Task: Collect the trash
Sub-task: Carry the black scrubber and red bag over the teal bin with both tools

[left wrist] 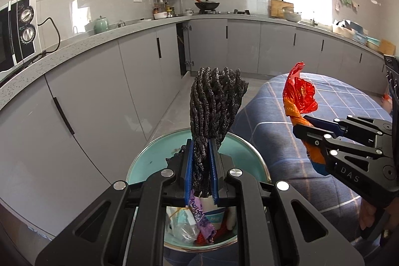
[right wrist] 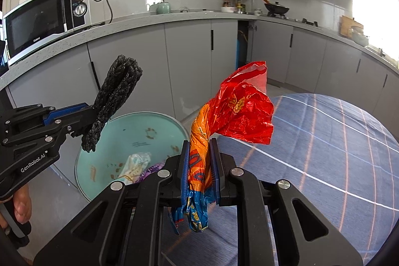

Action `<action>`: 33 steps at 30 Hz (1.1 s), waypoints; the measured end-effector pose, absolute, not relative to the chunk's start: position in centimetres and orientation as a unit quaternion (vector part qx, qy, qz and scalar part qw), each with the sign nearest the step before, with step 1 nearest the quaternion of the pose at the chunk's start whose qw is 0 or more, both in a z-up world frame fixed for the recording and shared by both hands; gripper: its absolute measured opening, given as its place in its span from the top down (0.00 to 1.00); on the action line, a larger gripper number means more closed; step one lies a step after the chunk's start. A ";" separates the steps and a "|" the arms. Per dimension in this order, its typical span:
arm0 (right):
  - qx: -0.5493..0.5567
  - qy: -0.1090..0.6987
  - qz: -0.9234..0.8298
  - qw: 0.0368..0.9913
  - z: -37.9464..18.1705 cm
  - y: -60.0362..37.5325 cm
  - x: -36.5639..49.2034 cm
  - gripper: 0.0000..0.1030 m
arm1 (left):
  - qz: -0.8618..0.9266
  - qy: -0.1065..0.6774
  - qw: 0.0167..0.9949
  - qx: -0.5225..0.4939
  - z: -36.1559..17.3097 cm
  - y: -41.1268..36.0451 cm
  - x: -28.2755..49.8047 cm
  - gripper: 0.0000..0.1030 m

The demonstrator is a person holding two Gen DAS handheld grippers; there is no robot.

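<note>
My left gripper is shut on a black foam net sleeve and holds it upright above a teal trash bin. The bin holds several wrappers. My right gripper is shut on a crumpled red, orange and blue snack wrapper, beside the bin's right rim. In the right wrist view the left gripper with the black net hangs over the bin. In the left wrist view the right gripper and its wrapper show at right.
A table with a blue checked cloth stands right of the bin. Grey kitchen cabinets run behind, one door open. A microwave, a kettle and a wok sit on the counter.
</note>
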State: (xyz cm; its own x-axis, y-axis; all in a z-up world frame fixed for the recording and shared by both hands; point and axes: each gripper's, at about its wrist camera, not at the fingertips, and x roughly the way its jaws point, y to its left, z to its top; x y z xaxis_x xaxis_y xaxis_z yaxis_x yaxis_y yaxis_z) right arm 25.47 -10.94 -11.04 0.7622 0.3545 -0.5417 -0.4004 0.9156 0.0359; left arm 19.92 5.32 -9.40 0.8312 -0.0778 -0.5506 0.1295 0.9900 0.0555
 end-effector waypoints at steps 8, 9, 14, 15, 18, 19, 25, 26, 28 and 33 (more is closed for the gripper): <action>-0.048 0.280 0.213 0.935 -11.2 -9.4 25.9 0.84 | -0.027 0.282 0.958 0.033 -9.2 6.8 19.8 0.88; -0.049 0.280 0.214 0.935 -11.2 -9.4 26.0 0.84 | -0.025 0.282 0.959 0.032 -9.2 7.0 19.8 0.88; -0.052 0.278 0.219 0.934 -11.4 -8.7 26.1 0.84 | -0.012 0.283 0.959 0.028 -9.4 7.5 19.8 0.88; -0.052 0.278 0.220 0.933 -11.4 -8.6 26.2 0.84 | -0.010 0.283 0.959 0.027 -9.5 7.6 19.8 0.88; -0.053 0.278 0.223 0.933 -11.5 -8.4 26.2 0.84 | -0.006 0.284 0.959 0.024 -9.4 8.0 19.9 0.88; -0.053 0.278 0.223 0.933 -11.5 -8.4 26.2 0.84 | -0.004 0.283 0.959 0.023 -9.4 8.0 19.9 0.88; -0.056 0.277 0.230 0.931 -11.6 -8.1 26.2 0.84 | 0.007 0.281 0.959 0.018 -9.4 8.1 19.7 0.88; -0.058 0.276 0.231 0.931 -11.6 -8.0 26.1 0.84 | 0.009 0.281 0.959 0.018 -9.4 8.2 19.7 0.87; -0.060 0.276 0.234 0.930 -11.6 -7.9 26.1 0.84 | 0.013 0.281 0.960 0.017 -9.4 8.2 19.6 0.87; -0.064 0.276 0.241 0.928 -11.5 -7.2 26.3 0.84 | 0.023 0.281 0.959 0.016 -9.3 8.5 19.8 0.87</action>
